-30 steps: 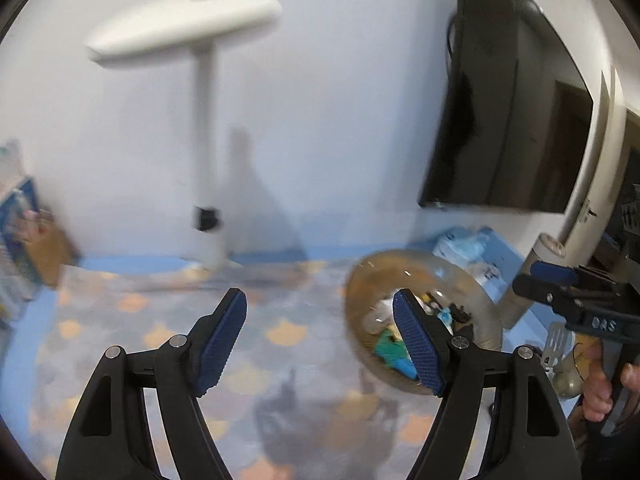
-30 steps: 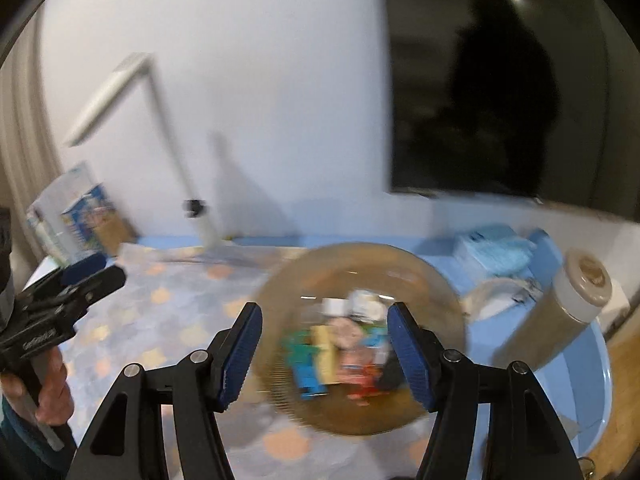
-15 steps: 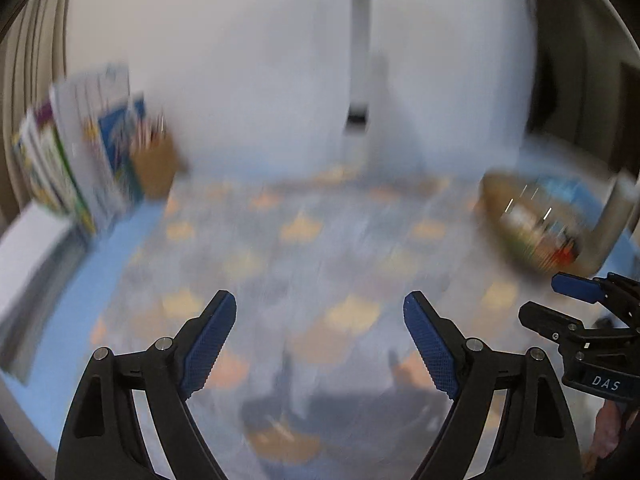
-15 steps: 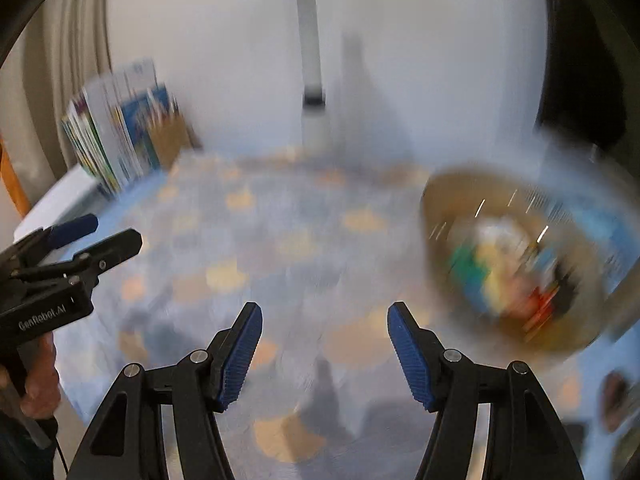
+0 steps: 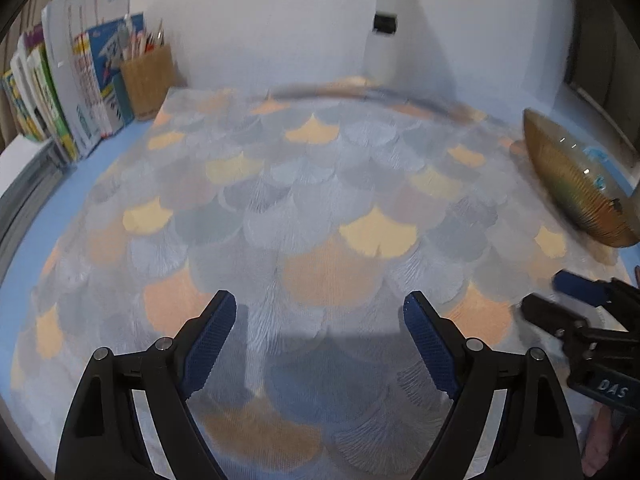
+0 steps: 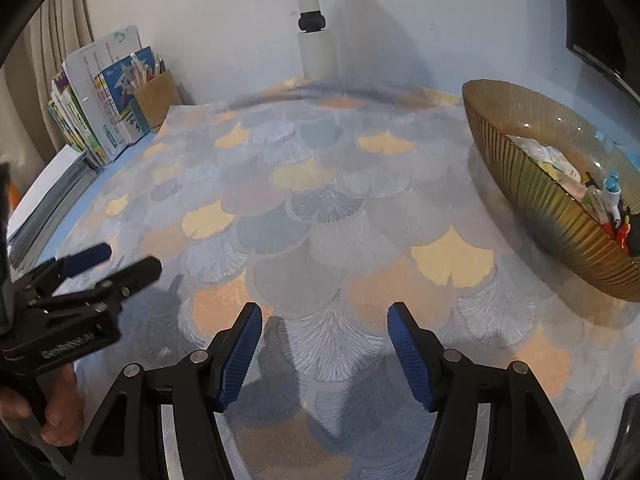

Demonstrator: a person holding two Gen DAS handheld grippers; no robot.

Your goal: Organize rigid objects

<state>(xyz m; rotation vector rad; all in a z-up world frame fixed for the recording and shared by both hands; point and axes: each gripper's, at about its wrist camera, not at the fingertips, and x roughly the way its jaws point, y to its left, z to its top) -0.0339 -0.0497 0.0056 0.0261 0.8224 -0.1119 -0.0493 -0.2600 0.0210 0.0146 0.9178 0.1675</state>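
Below my left gripper (image 5: 320,312), in the left wrist view, lies a cloth (image 5: 304,208) printed with fan-shaped scales in grey, pale yellow and peach, spread over the blue bench (image 5: 24,248). My fingers (image 5: 210,340) are black with ribbed blue pads; they have just been opening and stand wide apart with nothing between them, only cloth beneath. Far to the right, well apart from these fingers, sits the ribbed amber glass bowl (image 5: 572,184), seen nearly edge-on, so I cannot tell its contents from this side. At the back left, books (image 5: 60,92) stand upright beside a tan pen holder (image 5: 146,76) with pencils in it. My right gripper (image 5: 560,300) pokes in from the right edge.

From the right wrist view, my right gripper (image 6: 324,320) hangs over the same cloth (image 6: 320,208), its blue-padded fingers (image 6: 240,356) parted and empty. The bowl (image 6: 532,188) sits up and to the right of them, apart from the fingers, resting on the cloth. Inside it is a jumble of small rigid objects (image 6: 592,196): pale wrapped pieces, a white and blue piece, and red and black bits near the front rim. The books (image 6: 96,100) and pen holder (image 6: 156,96) stand at the back left, and a white lamp post (image 6: 316,32) rises against the wall. My left gripper (image 6: 120,264) comes in from the left, fingers apart, with my hand (image 6: 52,412) on its handle.
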